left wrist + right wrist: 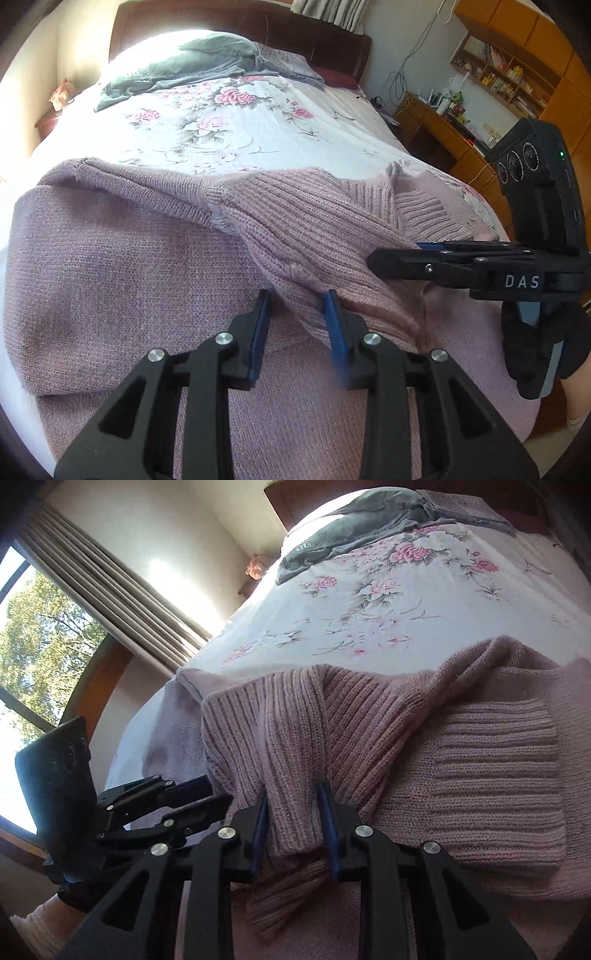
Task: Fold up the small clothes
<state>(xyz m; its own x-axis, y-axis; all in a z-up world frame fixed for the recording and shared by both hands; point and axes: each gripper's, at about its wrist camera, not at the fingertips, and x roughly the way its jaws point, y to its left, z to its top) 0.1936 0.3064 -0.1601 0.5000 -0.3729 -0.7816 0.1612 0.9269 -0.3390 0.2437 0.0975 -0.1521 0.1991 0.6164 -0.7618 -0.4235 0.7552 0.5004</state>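
Note:
A mauve knit sweater [129, 266] lies spread on the bed's near end, also seen in the right wrist view [498, 775]. Its ribbed band [295, 229] is folded up over the body and stands raised. My left gripper [297, 314] is open, and the band's edge lies against its right pad while the left pad is free. My right gripper [293, 805] is shut on a thick fold of the ribbed band [295, 738], which fills the gap between its pads. It comes in from the right in the left wrist view [373, 258]. The left gripper [218, 797] sits just left of it.
The bed has a white floral sheet [240, 129]. A grey garment [177, 70] and a folded greyish knit [288, 62] lie near the dark headboard. A wooden desk and shelves [461, 155] stand right of the bed. A window with curtains [55, 646] is on the left.

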